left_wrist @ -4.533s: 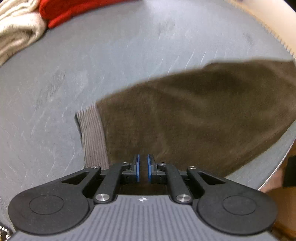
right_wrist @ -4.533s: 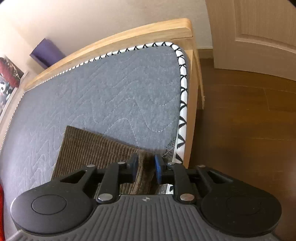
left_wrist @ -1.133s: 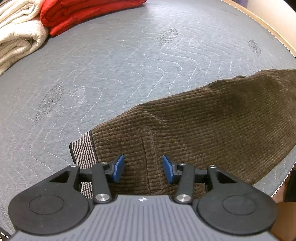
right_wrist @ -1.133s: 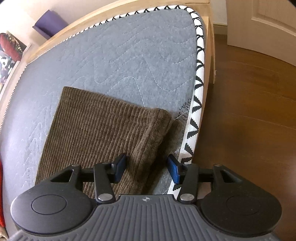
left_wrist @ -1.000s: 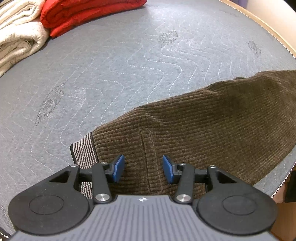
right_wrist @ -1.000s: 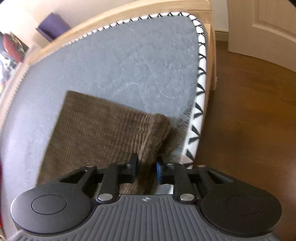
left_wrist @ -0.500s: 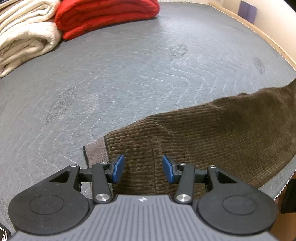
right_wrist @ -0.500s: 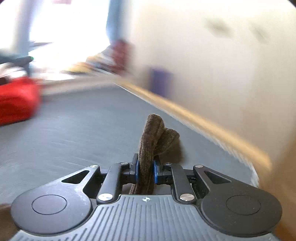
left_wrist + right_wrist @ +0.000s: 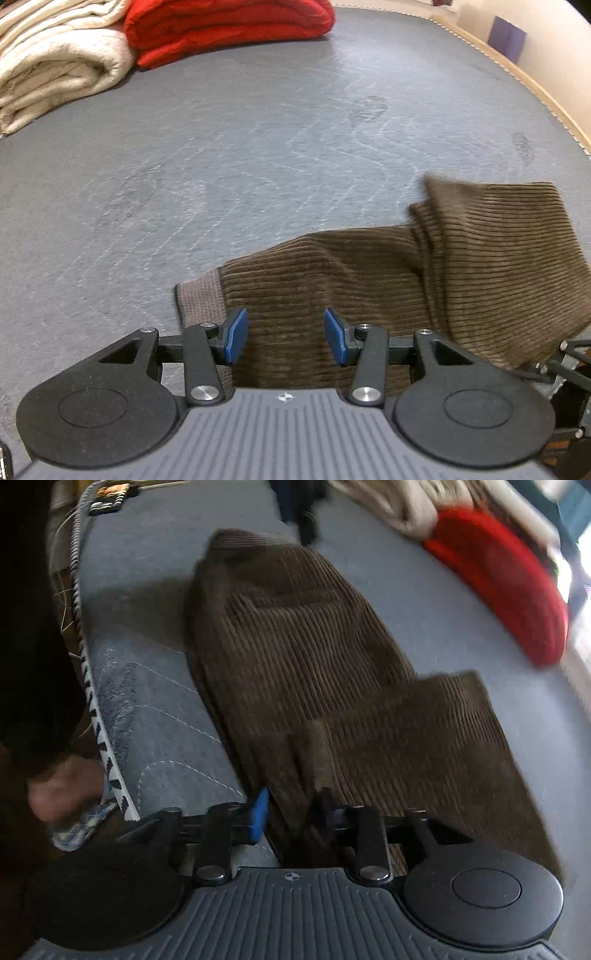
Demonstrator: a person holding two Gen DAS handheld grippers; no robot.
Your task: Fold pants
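Note:
Brown corduroy pants (image 9: 332, 280) lie on the grey quilted mattress (image 9: 221, 147), the ribbed waistband (image 9: 199, 295) at the left. Their leg end (image 9: 498, 251) is folded back over the upper part. My left gripper (image 9: 286, 336) hovers open over the waist area, its blue pads clear of the cloth. In the right wrist view the pants (image 9: 295, 646) run away from me with the folded leg end (image 9: 424, 731) on top. My right gripper (image 9: 293, 814) is opening its jaws, with a fold of the leg hem still lying between them.
A folded red blanket (image 9: 229, 26) and a cream blanket (image 9: 55, 70) sit at the far left of the mattress. A wooden bed rail (image 9: 535, 85) runs along the right. The mattress's black-and-white trimmed edge (image 9: 99, 746) drops off beside a person's hand (image 9: 62, 794).
My right gripper closed on the leg hem, swung it across over the pants toward the waist, and its jaws have now spread. The left gripper stayed open over the waist.

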